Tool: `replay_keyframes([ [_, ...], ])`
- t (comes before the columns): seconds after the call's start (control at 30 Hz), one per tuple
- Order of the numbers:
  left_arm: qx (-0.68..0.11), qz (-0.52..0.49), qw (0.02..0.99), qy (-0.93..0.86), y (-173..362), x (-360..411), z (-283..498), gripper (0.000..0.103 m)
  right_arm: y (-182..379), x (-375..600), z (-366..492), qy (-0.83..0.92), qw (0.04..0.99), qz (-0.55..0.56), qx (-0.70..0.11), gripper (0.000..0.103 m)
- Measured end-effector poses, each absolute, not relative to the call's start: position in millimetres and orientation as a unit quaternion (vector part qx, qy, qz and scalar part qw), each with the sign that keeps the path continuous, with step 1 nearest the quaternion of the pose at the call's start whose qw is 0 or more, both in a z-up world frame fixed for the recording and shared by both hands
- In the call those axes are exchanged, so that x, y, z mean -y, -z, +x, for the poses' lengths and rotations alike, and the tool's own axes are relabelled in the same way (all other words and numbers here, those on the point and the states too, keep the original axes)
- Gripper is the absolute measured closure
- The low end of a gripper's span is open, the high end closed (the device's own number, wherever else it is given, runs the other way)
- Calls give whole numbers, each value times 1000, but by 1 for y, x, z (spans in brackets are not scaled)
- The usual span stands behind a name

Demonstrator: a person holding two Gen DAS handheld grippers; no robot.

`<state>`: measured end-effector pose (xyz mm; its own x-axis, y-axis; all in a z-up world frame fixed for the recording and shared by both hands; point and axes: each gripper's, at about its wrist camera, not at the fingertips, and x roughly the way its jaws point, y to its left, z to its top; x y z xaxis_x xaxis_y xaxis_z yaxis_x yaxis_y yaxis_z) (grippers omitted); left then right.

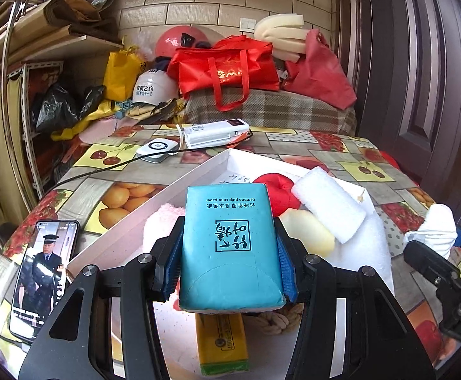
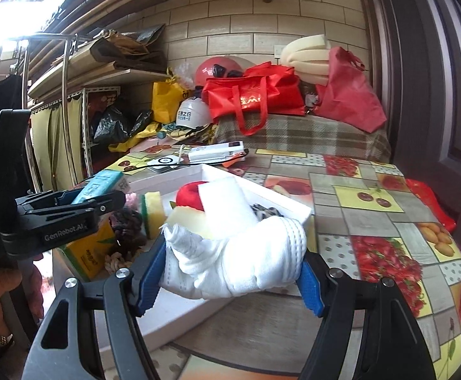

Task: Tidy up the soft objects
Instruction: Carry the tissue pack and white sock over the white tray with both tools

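Observation:
My left gripper is shut on a teal tissue pack and holds it above the white box. In the box lie a pink towel, a red cushion, a white foam roll, a pale yellow sponge, a yellow tissue pack and a rope knot. My right gripper is shut on a bundled white cloth over the box's near right rim. The right wrist view shows the left gripper from the side, to the left.
A phone playing a video lies left of the box. Behind the box are a white power bank, a round white device and a black cable. Red bags and helmets pile up at the back. A dark door stands at the right.

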<state>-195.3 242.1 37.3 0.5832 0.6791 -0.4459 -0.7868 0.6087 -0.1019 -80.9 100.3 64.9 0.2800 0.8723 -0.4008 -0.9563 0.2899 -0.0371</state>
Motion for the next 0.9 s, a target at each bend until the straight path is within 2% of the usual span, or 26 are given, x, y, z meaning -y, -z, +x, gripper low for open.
replay_keyframes([
  [0.9, -202, -136, 878, -412, -37, -255, -179, 52, -55, -164, -74, -577, 774, -128, -228, 30],
])
